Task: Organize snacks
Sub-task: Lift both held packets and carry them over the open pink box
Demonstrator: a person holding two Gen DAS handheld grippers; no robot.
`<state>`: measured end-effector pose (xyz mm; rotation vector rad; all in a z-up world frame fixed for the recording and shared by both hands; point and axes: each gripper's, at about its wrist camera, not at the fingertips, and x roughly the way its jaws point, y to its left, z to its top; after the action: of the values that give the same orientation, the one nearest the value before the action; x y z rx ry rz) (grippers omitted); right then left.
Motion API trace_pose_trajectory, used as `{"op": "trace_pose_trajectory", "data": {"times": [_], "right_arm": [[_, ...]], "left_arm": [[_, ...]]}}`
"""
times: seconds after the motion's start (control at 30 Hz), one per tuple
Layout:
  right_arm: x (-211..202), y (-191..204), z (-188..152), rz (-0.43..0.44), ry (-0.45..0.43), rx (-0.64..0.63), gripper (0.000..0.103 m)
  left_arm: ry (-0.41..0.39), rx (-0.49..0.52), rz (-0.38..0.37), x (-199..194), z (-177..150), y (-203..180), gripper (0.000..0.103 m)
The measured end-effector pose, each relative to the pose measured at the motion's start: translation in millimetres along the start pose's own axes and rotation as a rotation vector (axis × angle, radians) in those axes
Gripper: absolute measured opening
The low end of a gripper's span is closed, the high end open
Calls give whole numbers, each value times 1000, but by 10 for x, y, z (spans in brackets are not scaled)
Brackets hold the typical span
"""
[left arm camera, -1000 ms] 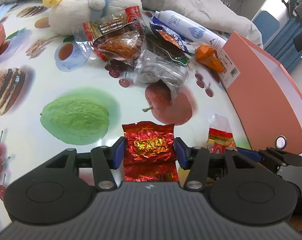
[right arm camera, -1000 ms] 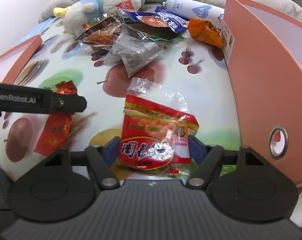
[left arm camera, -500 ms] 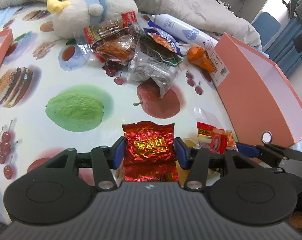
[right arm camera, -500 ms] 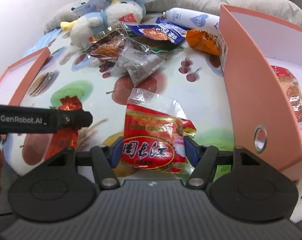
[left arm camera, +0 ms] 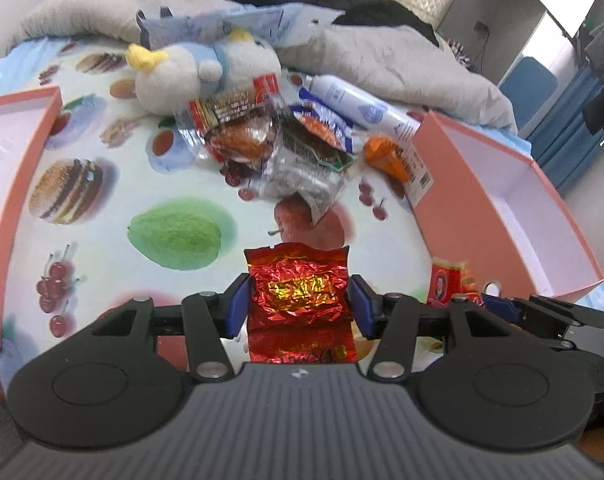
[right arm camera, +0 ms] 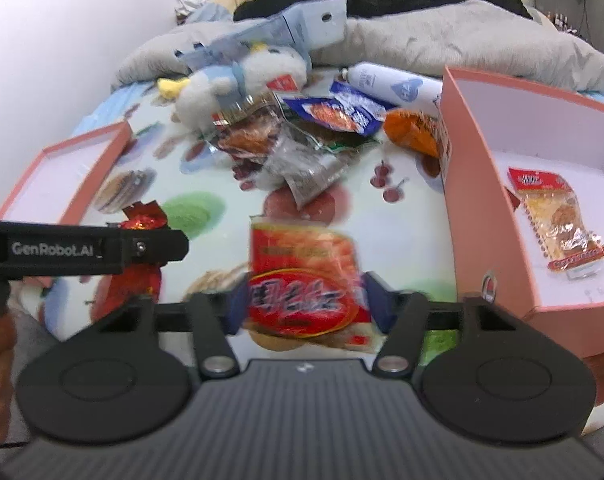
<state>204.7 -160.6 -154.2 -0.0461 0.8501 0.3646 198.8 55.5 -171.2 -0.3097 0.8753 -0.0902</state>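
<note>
One snack is filed so far, as far as the pictures show: a clear packet of golden pastry (right arm camera: 558, 220) lies on the floor of the pink box (right arm camera: 468, 184) at the right, and nothing else can be seen in it. Two more are in hand. The left gripper (left arm camera: 297, 304) pinches a crinkled red foil packet (left arm camera: 297, 288) between its blue pads, held clear above the fruit-print tablecloth (left arm camera: 101, 200). The right gripper (right arm camera: 306, 306) has just been closing its jaws, and a red snack bag (right arm camera: 302, 280) with white lettering sits between them, the pads at its sides; the view is blurred, but the bag looks gripped and raised off the cloth, just beside the near wall of the pink box. A second pink tray (left arm camera: 9, 152) at the left shows only a bare white inside in the part that is visible. Most of the work seems still ahead: a heap of snack packets (left arm camera: 285, 148) remains at the far side of the cloth, with an orange packet (left arm camera: 386, 152) touching the far corner of the pink box, a white tube (left arm camera: 362, 108) and a plush toy (left arm camera: 201, 72) among them. Which container each held packet belongs in cannot be told
</note>
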Motion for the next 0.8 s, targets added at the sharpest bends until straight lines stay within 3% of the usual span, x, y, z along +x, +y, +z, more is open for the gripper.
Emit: {"op": "trace_pose_trajectory", "data": {"times": [0.13,0.37,0.57,0.8], "right_arm": [[7,2,-20,-18,-1,-18,47],[-105,-52,46,-15,-10,-5,46],[-381,-77,271,-2,-71,5,46],[-769,-178,576,-1,-175,3,46]], "left_arm": [[-16,-11,8,-120,2,-31,58],[-16,-33,0,-250,8,-113,58],[-33,-23,-25,-390,185,-283,58],[-107,12,-64,-633,535,-608,58]]}}
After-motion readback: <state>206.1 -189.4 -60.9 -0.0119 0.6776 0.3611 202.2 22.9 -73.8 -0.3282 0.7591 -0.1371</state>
